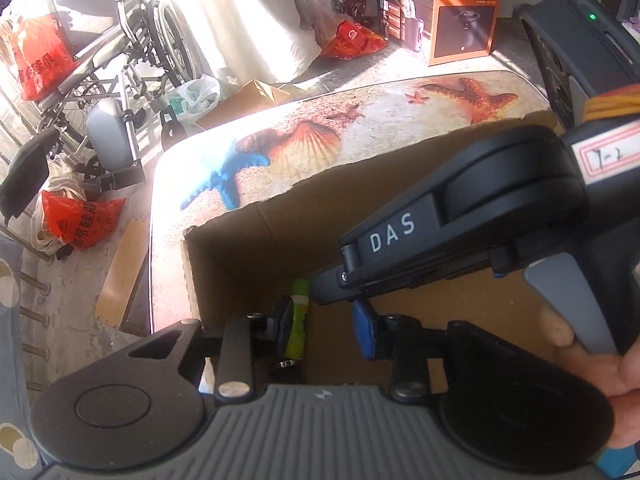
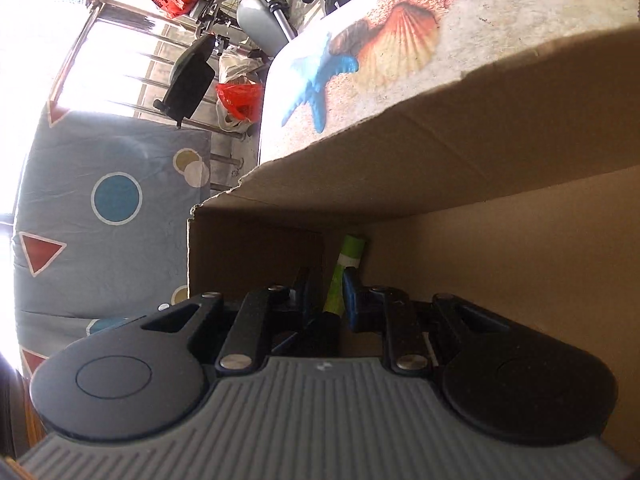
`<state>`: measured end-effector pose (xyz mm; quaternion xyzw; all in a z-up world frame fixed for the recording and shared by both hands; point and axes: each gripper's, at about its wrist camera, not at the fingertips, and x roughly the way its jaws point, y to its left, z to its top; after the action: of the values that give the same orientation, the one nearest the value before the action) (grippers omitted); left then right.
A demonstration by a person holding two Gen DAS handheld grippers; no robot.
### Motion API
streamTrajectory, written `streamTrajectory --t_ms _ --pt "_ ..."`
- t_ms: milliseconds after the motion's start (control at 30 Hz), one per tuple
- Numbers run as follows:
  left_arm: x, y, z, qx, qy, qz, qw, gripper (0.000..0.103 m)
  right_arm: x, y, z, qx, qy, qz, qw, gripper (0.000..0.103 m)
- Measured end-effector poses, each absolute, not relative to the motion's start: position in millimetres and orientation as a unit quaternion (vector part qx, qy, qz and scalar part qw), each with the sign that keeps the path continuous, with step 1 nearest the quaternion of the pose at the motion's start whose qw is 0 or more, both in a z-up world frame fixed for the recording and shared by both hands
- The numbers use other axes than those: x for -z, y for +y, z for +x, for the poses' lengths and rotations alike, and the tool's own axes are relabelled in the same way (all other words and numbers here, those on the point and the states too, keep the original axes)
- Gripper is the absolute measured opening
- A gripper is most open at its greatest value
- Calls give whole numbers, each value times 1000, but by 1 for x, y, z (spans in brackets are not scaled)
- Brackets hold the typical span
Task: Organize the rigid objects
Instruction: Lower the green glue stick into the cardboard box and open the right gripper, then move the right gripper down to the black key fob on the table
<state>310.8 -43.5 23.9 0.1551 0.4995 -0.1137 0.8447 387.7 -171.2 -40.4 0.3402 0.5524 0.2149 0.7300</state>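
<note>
A green bottle-like object (image 2: 340, 280) with a white band and dark cap lies in the corner of an open cardboard box (image 2: 460, 168). My right gripper (image 2: 326, 294) reaches into the box with its jaws close around the green object, shut on it. In the left wrist view the same green object (image 1: 298, 320) lies beside my left gripper's (image 1: 326, 328) black left finger (image 1: 285, 326). The left jaws stand apart and hold nothing. The right gripper's body (image 1: 460, 232), marked DAS, crosses above the box (image 1: 280, 216).
The box stands on a table with a seashell-and-starfish cloth (image 1: 320, 140). A wheelchair (image 1: 120, 60), red bags (image 1: 80, 220) and a wooden board (image 1: 124, 272) are on the floor to the left. Orange Philips cartons (image 1: 464, 12) stand behind the table.
</note>
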Motion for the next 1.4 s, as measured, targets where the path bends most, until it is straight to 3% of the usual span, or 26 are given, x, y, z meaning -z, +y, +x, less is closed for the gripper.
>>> streamTrajectory --t_ms 200,300,567,833,900,967,1400 --pt "-79 -27 253 137 443 115 879 55 -31 -213 315 -244 480 312 783 20" --pt "-99 -21 205 156 407 97 895 60 -61 -237 264 -257 438 301 807 24" --pt "-64 -29 99 236 391 25 889 64 -68 -297 127 -247 359 297 850 33" --pt "15 -80 55 294 437 34 849 58 33 -313 38 -151 404 330 840 35" --pt "31 -94 49 296 449 46 842 46 53 -302 33 -139 419 332 834 35" --pt "41 -103 50 294 462 58 835 41 67 -297 29 -137 431 330 829 35" --pt "72 -130 67 269 479 96 830 35 91 -279 53 -146 469 299 818 31"
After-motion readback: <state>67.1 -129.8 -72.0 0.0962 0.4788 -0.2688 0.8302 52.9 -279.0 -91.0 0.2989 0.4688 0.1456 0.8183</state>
